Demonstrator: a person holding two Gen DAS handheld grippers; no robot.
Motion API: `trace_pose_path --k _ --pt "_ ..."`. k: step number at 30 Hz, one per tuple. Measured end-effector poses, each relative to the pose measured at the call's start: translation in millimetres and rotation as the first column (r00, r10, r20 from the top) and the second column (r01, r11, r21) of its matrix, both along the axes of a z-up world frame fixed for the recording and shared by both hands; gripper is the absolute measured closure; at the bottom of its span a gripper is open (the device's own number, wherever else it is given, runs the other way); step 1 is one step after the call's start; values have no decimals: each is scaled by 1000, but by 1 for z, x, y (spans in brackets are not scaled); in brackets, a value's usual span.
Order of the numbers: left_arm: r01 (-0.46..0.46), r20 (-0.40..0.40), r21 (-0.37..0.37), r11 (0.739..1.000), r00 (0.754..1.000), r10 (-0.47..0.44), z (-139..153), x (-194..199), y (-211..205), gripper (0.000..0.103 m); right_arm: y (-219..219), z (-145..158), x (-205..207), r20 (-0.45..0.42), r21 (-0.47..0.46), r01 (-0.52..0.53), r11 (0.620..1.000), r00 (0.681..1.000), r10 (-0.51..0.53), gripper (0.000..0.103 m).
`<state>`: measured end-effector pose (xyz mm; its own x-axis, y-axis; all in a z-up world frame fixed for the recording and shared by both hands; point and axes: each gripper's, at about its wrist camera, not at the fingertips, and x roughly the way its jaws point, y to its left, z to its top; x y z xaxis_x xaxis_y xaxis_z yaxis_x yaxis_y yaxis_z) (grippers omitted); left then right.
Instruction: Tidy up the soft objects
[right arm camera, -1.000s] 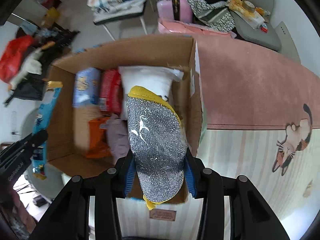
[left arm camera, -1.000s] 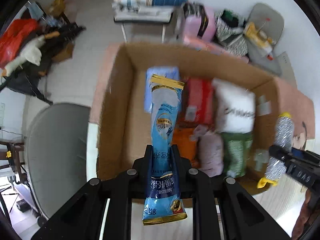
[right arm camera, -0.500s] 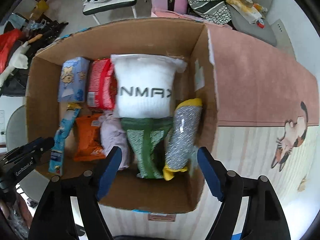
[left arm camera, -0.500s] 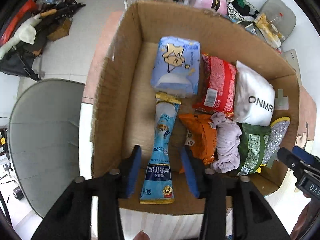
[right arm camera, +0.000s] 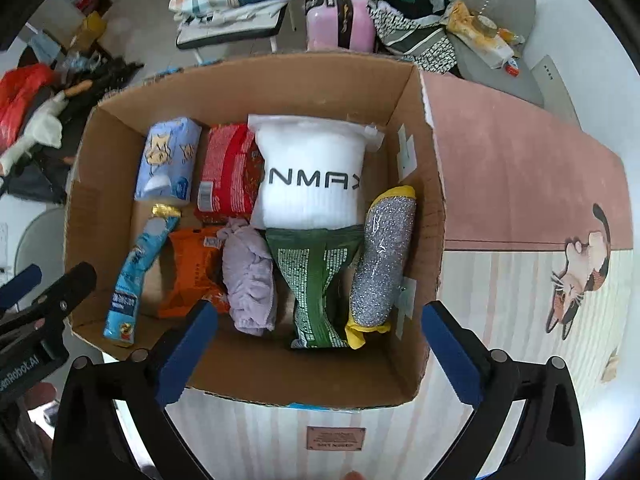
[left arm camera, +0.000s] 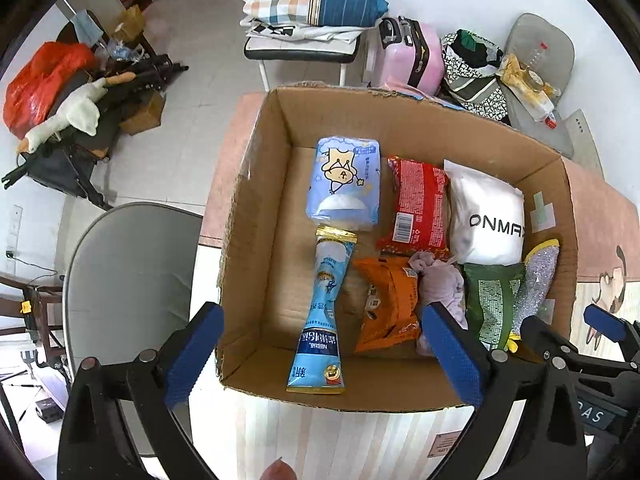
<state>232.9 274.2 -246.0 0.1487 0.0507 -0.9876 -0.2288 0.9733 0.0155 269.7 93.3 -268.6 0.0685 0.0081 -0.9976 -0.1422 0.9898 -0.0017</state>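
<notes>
An open cardboard box [left arm camera: 256, 184] [right arm camera: 428, 208] holds several soft packs. The blue Nestle pouch [left arm camera: 322, 312] [right arm camera: 136, 272] lies at its left. The silver glitter pouch with yellow ends [right arm camera: 382, 264] [left arm camera: 536, 284] lies at its right. Between them are a light blue tissue pack [left arm camera: 344, 180], a red pack [left arm camera: 420, 204], a white ONMAX pack [right arm camera: 312, 180], an orange pack [left arm camera: 388, 304], a lilac cloth [right arm camera: 250, 280] and a green pack [right arm camera: 316, 280]. My left gripper [left arm camera: 322, 360] is open and empty above the box's near edge. My right gripper [right arm camera: 318, 354] is open and empty likewise.
The box sits on a pink mat with a cat print [right arm camera: 580, 272]. A grey chair [left arm camera: 128, 276] stands left of the box. A stool with folded bedding [left arm camera: 312, 0], a pink suitcase [left arm camera: 412, 56] and bags stand behind. Clutter lies on the floor at far left.
Both grippers opened and let go: the blue pouch and the silver pouch now lie in the box. Both grippers have pulled back and up from the box.
</notes>
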Motion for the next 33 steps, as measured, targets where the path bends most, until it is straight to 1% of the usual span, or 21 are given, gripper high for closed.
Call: trace_pose_path --k 6,10,12,14,16,22,27,30,33 --pt "3 13 19 1000 1000 -3 6 -1 -6 1 -6 1 -6 11 -23 16 1000 1000 -16 0" --pt "6 36 31 1000 999 -7 20 -6 -13 1 -11 16 -11 34 -6 24 1000 999 -24 0" --pt "6 51 24 1000 999 -8 30 -11 -18 1 -15 33 -16 59 11 24 1000 998 -24 0" --pt "6 86 27 1000 996 -9 48 -19 -24 1 -17 56 -24 103 17 12 1000 995 -14 0" --pt "17 124 43 999 992 -22 70 -30 -34 1 -22 79 -34 144 28 2 1000 990 -6 0" --pt "27 207 50 998 978 -37 128 -64 -50 1 -41 144 -75 244 65 -15 998 970 -1 0" --pt "36 277 61 997 960 -51 179 -98 -59 1 -59 192 -110 294 112 -22 993 956 -12 0" --pt "40 299 61 997 953 -57 201 -117 -64 1 -67 218 -134 332 116 -30 993 943 -11 0" --pt "46 321 60 997 945 -63 220 -133 -68 1 -70 237 -153 351 120 -42 992 936 -3 0"
